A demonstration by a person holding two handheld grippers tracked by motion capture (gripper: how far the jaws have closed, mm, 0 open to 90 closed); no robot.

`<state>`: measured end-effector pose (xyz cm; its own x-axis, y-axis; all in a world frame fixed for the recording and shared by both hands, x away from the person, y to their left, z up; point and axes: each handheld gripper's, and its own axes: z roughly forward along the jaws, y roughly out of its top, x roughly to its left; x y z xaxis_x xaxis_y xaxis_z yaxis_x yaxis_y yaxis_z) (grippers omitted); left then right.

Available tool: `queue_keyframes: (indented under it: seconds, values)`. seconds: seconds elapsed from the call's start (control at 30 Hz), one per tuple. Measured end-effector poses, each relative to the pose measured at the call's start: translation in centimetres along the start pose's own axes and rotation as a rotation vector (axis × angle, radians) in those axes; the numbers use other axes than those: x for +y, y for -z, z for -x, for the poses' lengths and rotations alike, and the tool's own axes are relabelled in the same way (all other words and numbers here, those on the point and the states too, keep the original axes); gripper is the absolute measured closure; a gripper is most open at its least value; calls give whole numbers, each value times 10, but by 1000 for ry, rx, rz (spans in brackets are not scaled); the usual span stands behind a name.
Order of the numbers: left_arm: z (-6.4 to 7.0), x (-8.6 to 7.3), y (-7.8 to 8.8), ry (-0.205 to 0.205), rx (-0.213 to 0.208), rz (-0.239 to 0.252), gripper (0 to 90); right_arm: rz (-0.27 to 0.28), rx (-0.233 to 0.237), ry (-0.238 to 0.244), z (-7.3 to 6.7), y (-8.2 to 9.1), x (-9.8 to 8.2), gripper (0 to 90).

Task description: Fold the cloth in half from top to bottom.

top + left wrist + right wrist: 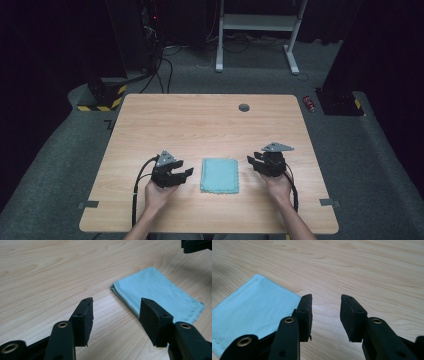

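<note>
A folded light-blue cloth lies flat on the wooden table, between the two hands. My left gripper hovers just left of it, open, with bare wood between its jaws. In the left gripper view the cloth lies ahead and right of the gripper. My right gripper sits just right of the cloth, open and holding nothing. In the right gripper view the cloth lies left of the gripper, partly behind the left jaw.
A small grey round cap is set in the table near its far edge. Grey tape tabs mark both near corners. On the floor beyond stand a white desk frame, cables and a red can.
</note>
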<state>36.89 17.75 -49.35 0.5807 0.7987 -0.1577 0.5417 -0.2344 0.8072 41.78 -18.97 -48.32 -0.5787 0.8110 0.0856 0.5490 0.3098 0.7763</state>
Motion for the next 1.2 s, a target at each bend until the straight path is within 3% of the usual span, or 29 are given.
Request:
queue_keyframes:
  seconds: [0.5,0.87,1.2]
  values:
    - [-21,-2,20,57,52,53,429,73,-23,-40,16,34,-16,614]
    - [-33,-14,26,96,87,55,426,89,-60,-64,26,54,-33,613]
    - [-39,-29,28,104,120,32,420,81,-72,-89,28,56,-47,612]
